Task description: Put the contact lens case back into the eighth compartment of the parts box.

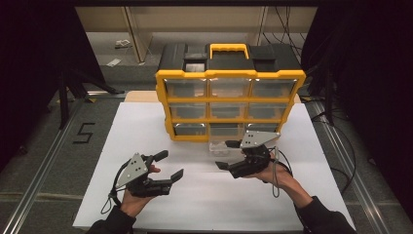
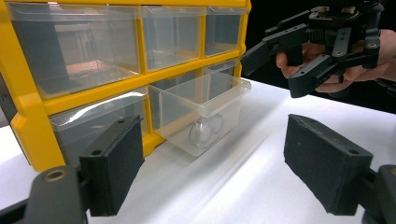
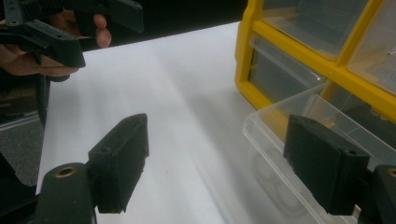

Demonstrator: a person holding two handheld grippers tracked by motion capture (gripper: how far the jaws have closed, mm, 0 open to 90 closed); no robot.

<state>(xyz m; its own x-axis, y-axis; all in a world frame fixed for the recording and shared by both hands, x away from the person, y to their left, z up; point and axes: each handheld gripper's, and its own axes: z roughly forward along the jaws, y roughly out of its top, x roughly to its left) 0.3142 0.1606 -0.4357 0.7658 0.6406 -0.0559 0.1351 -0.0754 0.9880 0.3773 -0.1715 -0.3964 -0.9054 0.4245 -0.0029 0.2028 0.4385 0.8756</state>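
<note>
Though both tongs, left [image 1: 169,167] and right [image 1: 228,155], gape empty, the pulled-out drawer [image 2: 201,109] blurs its round contents [image 2: 205,130].

Black curtains [image 1: 29,63] flanked the scene; a grey carpeted floor [image 1: 44,146] bore a black "5" marking [image 1: 84,132]; pale wooden shelving [image 1: 146,29] stood behind.

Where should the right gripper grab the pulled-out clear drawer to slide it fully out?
Probably the front wall of the clear drawer, at the rim. It sticks out of the bottom row of the yellow organizer toward the person, top open, so one jaw can drop inside and one stay outside. Come from above and in front; the right gripper is open and close by.
</note>
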